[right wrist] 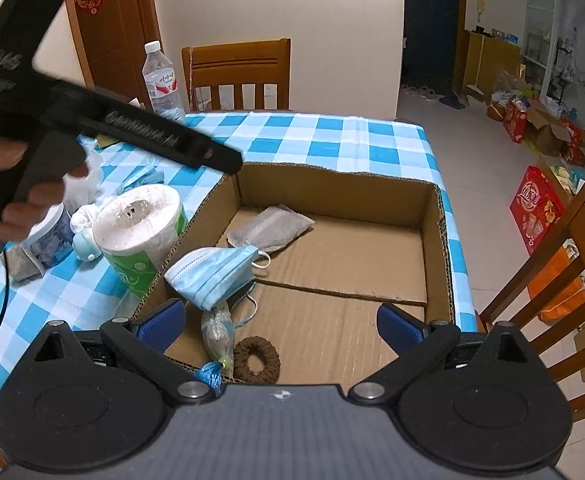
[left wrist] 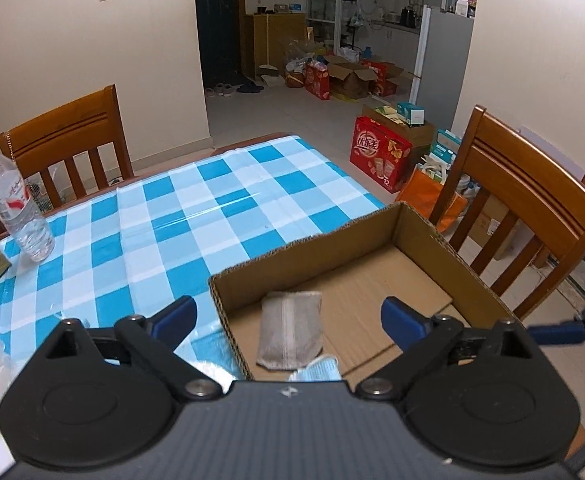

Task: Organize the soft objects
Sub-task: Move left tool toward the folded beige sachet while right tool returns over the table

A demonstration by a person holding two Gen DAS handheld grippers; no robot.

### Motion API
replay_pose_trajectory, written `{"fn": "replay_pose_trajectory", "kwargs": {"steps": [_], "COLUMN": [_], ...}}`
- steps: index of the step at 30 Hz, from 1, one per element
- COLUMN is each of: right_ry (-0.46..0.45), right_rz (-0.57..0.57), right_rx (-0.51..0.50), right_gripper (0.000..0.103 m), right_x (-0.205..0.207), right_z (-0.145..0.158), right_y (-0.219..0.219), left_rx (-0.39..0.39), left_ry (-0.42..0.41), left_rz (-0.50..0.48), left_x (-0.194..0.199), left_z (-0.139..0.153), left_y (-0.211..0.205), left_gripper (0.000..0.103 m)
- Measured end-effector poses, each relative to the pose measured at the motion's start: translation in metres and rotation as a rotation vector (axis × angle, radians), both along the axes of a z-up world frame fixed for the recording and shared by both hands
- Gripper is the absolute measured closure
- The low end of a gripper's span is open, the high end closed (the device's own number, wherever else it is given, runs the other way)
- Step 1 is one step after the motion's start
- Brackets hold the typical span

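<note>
Deposit step: both my grippers, left gripper [left wrist: 288, 316] and right gripper [right wrist: 280, 322], released over open brown cardboard box [right wrist: 432, 216]; next, white toilet-paper roll [right wrist: 140, 220] at 10 o'clock.

The left wrist camera sits just behind the left gripper [left wrist: 288, 318] and looks down and forward, close over the near corner of the cardboard box [left wrist: 312, 248]; the right wrist camera sits behind the right gripper [right wrist: 280, 322] and looks down into the same box [right wrist: 332, 184] from close by; both see the checked table [left wrist: 196, 208], the grey pouch [left wrist: 290, 330] and the water bottle [left wrist: 12, 204].
</note>
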State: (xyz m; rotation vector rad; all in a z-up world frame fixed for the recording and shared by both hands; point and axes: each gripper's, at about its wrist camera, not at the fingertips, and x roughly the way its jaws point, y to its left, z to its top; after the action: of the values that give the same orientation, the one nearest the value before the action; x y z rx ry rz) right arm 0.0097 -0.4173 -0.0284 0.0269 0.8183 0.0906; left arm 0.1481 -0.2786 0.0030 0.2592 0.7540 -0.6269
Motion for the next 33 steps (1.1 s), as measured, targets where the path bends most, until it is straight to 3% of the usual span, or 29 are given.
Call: {"fn": "replay_pose_trajectory", "kwargs": {"steps": [10,17,25,33], "right_ry": [-0.036,-0.041,-0.019,0.032], "right_rz": [-0.05,-0.064,-0.102,-0.093], "right_rx": [0.035,0.03,0.008,-0.024], "right_gripper": [0.0,0.0,0.0,0.0], "right_x": [-0.001,-0.004,-0.007,-0.001], "right_z": [0.008,0.012,0.014,0.007], "right_y": [0.01,0.029,0.071,0.132], "left_rx": [-0.036,-0.013,0.006,0.042], "left_ry": [0.003,0.043,0.112,0.103], "left_rz": [0.06,0.071,0.043,0.038], "left_x": [-0.039,-0.061,-0.076,-0.079], "left_z": [0.002,-0.007,-0.031,-0.045], "left_y": [0.044,0.083,0.136,0.195], "left_gripper": [0.004,0.004,0.004,0.004]}}
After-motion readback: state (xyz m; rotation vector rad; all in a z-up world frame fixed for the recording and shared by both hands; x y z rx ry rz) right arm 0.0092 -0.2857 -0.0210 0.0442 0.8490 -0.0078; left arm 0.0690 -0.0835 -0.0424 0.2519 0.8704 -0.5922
